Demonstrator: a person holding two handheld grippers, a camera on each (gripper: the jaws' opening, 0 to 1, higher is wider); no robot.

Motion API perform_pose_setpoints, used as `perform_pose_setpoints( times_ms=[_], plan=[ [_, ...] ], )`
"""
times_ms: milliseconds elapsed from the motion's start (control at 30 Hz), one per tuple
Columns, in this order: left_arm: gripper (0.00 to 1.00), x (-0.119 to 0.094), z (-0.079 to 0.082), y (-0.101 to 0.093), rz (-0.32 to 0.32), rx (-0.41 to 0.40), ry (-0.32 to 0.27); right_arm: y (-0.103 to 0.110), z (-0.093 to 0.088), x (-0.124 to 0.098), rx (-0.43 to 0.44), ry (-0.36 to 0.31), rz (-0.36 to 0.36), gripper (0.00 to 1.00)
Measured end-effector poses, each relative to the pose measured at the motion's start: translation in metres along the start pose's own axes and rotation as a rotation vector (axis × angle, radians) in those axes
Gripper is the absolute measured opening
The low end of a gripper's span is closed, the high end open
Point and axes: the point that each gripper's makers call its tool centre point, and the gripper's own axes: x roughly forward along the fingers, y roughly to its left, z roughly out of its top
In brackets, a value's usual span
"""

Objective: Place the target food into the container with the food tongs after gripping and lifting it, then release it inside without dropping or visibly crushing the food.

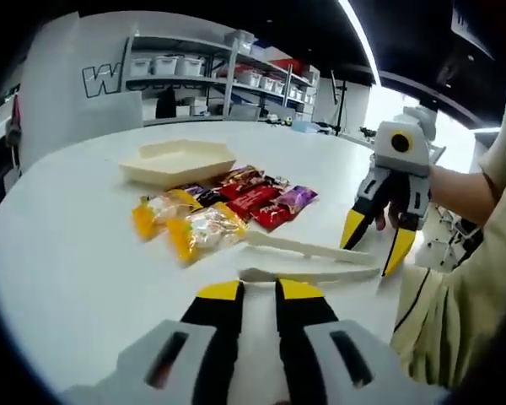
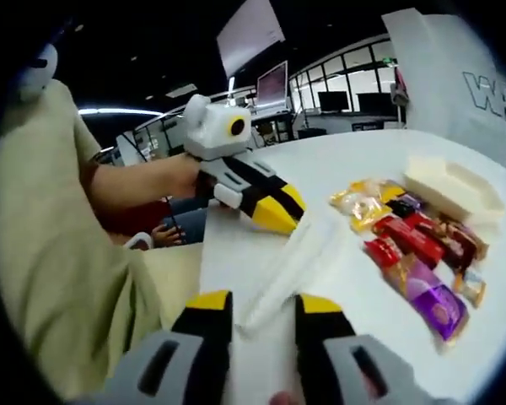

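- Left gripper view, leftmost: the snacks point(image 1: 223, 207) lie in a loose cluster on the white table point(image 1: 67, 270); yellow packs nearest the left, red packs in the middle, a purple pack point(image 1: 295, 199) at the right end; which one is the target cannot be told.
- Behind the cluster, just beside it, sits the cream tray point(image 1: 179, 160), upright, with nothing seen in it.
- Right of the snacks lie the white tongs point(image 1: 308, 260) flat on the table, released; their two arms spread toward the right, the upper arm's tip near the yellow packs, not touching as far as shows.
- The left gripper point(image 1: 260, 291) has its jaws slightly parted just short of the tongs, gripping nothing.
- Far right, the right gripper point(image 1: 377, 240) hangs tips-down with jaws apart over the tongs' spread ends, near the table edge and a person's sleeve.
- Right gripper view: the left gripper point(image 2: 274, 211) at left, tongs point(image 2: 291, 266) in the middle running away from the right gripper point(image 2: 261, 308), snacks point(image 2: 413, 245) and tray point(image 2: 451, 190) right.
- Bare table lies left of the snacks and behind the tray.
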Motion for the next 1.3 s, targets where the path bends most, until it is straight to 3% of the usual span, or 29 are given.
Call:
perform_pose_setpoints(
  times_ms=[233, 467, 800, 967, 1300],
  plan=[
    [0.18, 0.001, 0.001, -0.002, 0.003, -0.03, -0.014, 0.005, 0.001, 0.005, -0.01, 0.004, 0.017, 0.25],
    [0.23, -0.002, 0.001, -0.003, -0.002, -0.074, 0.008, 0.008, 0.002, 0.008, -0.009, -0.001, 0.03, 0.24],
    [0.26, 0.0, 0.015, -0.016, -0.025, -0.132, 0.0, 0.015, 0.005, 0.015, -0.017, -0.001, 0.057, 0.25],
    [0.31, 0.002, 0.014, -0.022, -0.032, -0.141, 0.009, 0.018, 0.007, 0.02, -0.024, -0.006, 0.068, 0.25],
    [0.25, 0.003, 0.008, -0.025, -0.017, -0.108, 0.048, 0.02, 0.011, 0.027, -0.036, -0.01, 0.082, 0.25]
  ],
)
